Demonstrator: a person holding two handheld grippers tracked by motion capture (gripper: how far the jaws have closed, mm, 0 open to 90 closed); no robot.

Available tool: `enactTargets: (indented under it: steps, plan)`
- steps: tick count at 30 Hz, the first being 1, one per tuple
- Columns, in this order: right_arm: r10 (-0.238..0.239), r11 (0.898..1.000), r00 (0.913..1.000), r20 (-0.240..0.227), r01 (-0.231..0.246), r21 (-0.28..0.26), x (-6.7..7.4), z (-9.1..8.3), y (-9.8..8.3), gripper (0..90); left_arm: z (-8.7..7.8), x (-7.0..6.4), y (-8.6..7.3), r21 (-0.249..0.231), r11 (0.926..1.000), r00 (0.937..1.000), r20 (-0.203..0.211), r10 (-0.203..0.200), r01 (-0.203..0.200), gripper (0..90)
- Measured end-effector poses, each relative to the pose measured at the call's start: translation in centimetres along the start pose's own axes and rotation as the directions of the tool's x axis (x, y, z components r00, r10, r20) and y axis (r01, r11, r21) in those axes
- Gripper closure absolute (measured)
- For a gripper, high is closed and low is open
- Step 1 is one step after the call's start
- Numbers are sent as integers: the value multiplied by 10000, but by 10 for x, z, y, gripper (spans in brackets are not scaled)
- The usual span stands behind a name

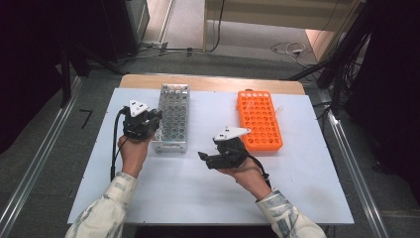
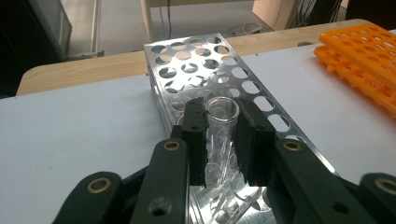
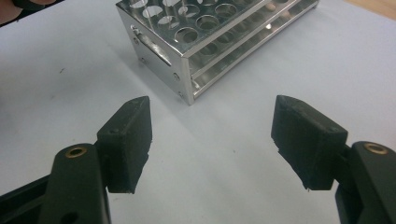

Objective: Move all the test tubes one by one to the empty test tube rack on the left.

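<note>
My right tool (image 3: 212,144) sits nearest me, low over the white tabletop (image 1: 297,188), jaws spread wide with nothing between them. Farther out, my left tool (image 2: 220,140) is clamped on a clear glass test tube (image 2: 220,122), held over the near end of the metal rack (image 2: 243,79). The orange rack (image 1: 259,120) lies beyond my right tool, well apart from the metal one.

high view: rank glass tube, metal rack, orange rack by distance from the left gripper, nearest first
1. Clear glass test tube: clamped between the jaws of the left gripper.
2. Metal tube rack: right beside that gripper, under the tube.
3. Orange tube rack: on the table's right half, beyond the right gripper, whose jaws stand open.
</note>
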State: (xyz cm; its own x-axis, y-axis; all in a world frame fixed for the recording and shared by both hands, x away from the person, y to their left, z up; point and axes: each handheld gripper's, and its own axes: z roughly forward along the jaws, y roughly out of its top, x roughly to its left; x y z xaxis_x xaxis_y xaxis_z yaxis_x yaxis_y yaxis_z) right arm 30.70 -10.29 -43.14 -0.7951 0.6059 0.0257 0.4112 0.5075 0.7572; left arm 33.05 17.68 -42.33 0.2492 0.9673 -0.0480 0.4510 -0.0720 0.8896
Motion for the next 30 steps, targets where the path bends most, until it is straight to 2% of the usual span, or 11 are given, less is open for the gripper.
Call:
enactTargets:
  steps: [11, 15, 20, 23, 27, 30]
  plan:
    - [44, 10000, 10000, 2, -44, -28, -1, 0, 0, 276, -3, -3, 1, -66, 9999, 9999, 131, -91, 92, 702]
    - [59, 9999, 9999, 103, -58, -90, -2, -2, 0, 276, -6, -2, 1, -184, 9994, 9994, 206, -292, 296, 662]
    - [162, 9998, 9995, 274, -158, -129, -8, -4, -1, 277, -12, 0, -1, -383, 9964, 9966, 354, -738, 752, 528]
    - [271, 9996, 9988, 407, -267, -101, -14, -6, -3, 277, -13, 1, -4, -391, 9941, 9937, 515, -991, 1012, 403]
    - [489, 9987, 9965, 677, -478, -184, -24, -9, -5, 277, -16, 1, -7, -463, 9929, 9931, 467, -1076, 1097, 313]
    - [648, 9977, 9940, 885, -628, -257, -33, -14, -6, 278, -20, -1, -8, -580, 9929, 9935, 520, -1012, 1042, 292]
